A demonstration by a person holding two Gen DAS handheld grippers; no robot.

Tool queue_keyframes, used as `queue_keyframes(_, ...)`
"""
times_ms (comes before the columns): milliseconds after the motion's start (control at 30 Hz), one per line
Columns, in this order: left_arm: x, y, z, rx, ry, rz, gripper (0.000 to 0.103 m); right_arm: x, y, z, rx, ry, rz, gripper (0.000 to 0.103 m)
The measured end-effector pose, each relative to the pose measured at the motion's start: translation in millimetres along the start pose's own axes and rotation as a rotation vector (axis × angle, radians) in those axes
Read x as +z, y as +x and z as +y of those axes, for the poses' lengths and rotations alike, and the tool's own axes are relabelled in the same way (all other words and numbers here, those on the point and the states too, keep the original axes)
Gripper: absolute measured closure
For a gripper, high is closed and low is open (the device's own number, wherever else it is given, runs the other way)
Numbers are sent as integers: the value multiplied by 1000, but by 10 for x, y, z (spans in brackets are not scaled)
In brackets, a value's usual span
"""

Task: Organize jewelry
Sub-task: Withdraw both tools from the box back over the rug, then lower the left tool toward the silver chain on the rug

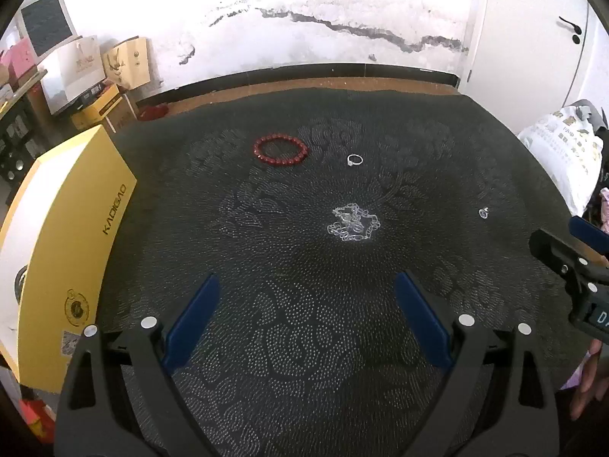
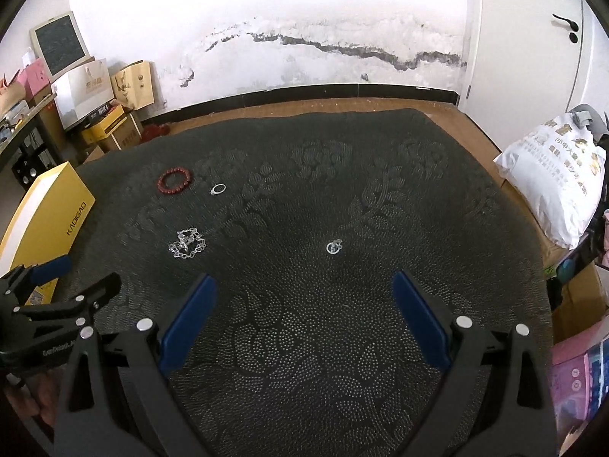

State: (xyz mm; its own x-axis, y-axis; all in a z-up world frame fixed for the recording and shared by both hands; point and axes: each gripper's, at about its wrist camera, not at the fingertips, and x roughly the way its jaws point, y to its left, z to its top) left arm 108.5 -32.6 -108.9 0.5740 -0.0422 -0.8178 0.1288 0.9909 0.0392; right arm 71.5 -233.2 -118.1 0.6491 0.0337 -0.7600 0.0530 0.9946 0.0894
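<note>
While both black grippers, left and right, gape empty, the tangled silver chain lies beyond the left, right of the yellow cardboard box.

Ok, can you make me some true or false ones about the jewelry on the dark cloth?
1. The red bead bracelet lies beside the yellow box, touching it. False: bare cloth lies between them.
2. The silver chain lies in a tangled heap. True.
3. The left tool is squeezing the chain. False: it is open and holds nothing.
4. A plain silver ring lies just right of the bracelet. True.
5. The right tool is shut on the small ring. False: it is open, and that ring lies on the cloth ahead of it.
</note>
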Motion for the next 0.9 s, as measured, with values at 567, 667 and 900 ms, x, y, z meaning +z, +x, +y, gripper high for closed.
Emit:
queue_keyframes(567,150,897,-220,11,7,86,12,34,848,-171,-21,9,100,12)
queue_keyframes(667,197,1007,-252,2,-1,81,12,52,975,-203,-24,6,109,12)
queue_keyframes(900,279,1104,-282,8,1,24,9,94,1174,-217,-38,-15,112,12)
